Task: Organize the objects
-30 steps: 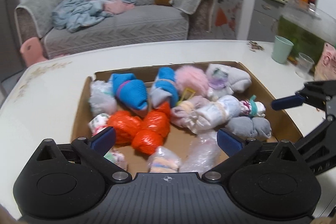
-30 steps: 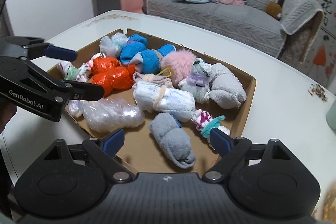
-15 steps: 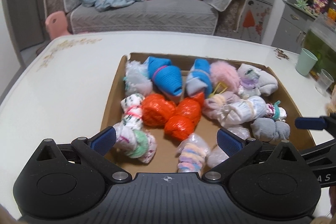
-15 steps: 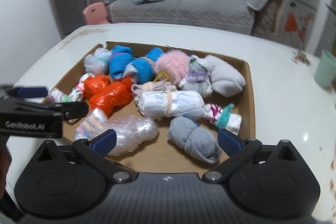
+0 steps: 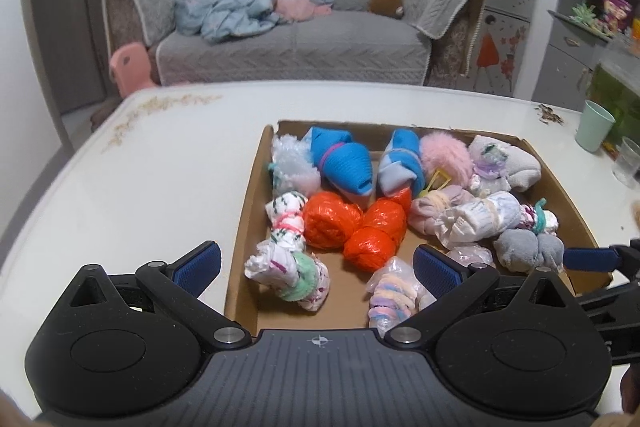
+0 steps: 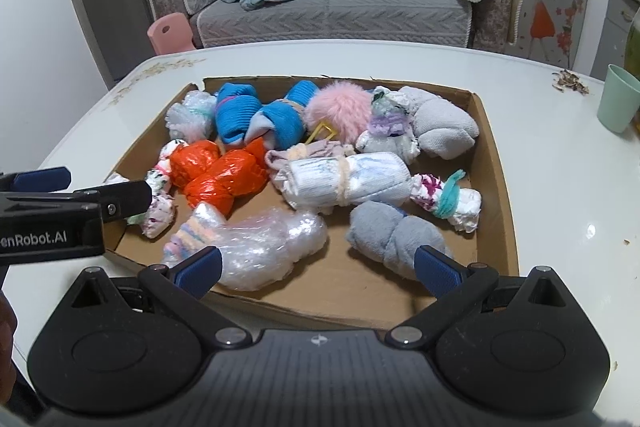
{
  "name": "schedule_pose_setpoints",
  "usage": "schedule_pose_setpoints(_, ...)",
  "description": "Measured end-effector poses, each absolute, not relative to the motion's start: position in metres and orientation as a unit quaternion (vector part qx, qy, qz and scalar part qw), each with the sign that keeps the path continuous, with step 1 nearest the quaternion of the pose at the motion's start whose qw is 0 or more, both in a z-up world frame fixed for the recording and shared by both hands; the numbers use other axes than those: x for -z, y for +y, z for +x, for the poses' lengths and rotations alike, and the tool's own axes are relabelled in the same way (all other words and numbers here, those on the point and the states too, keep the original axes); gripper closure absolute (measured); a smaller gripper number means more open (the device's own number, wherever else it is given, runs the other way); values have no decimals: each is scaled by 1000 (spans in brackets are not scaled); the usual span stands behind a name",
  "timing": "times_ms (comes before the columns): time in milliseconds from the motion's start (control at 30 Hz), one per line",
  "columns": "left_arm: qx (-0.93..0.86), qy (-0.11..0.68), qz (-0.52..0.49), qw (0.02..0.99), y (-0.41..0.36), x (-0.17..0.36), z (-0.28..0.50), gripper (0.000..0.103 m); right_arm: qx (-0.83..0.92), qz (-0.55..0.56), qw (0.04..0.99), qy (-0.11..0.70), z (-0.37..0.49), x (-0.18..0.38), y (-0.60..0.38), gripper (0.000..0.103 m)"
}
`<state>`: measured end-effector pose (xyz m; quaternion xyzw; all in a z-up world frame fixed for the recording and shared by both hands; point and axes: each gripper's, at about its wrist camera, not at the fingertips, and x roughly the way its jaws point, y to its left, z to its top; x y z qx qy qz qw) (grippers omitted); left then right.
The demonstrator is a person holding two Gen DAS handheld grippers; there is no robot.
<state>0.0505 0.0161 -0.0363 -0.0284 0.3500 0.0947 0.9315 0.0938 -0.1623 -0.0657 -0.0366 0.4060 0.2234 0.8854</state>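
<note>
Both grippers hang wide open over the near edge of the cardboard tray [image 6: 494, 163], gripping nothing. Left gripper [image 5: 316, 269] sits above the near-left corner, right gripper [image 6: 318, 269] above the grey sock bundle [image 6: 394, 233].

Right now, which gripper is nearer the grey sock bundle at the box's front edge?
Right. The right gripper hangs open with the grey sock bundle by its right finger; the left gripper sits over the box's opposite front corner.

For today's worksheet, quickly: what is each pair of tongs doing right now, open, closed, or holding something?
Left tongs: open, holding nothing, above the cardboard tray.
Right tongs: open wide, holding nothing, over the tray's near edge.
</note>
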Motion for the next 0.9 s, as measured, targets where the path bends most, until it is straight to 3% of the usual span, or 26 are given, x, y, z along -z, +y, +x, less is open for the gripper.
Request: schedule_pose_setpoints(900, -103, 296, 38, 949, -3, 2, 34, 0, -242, -37, 890, 385, 83, 49, -159, 1)
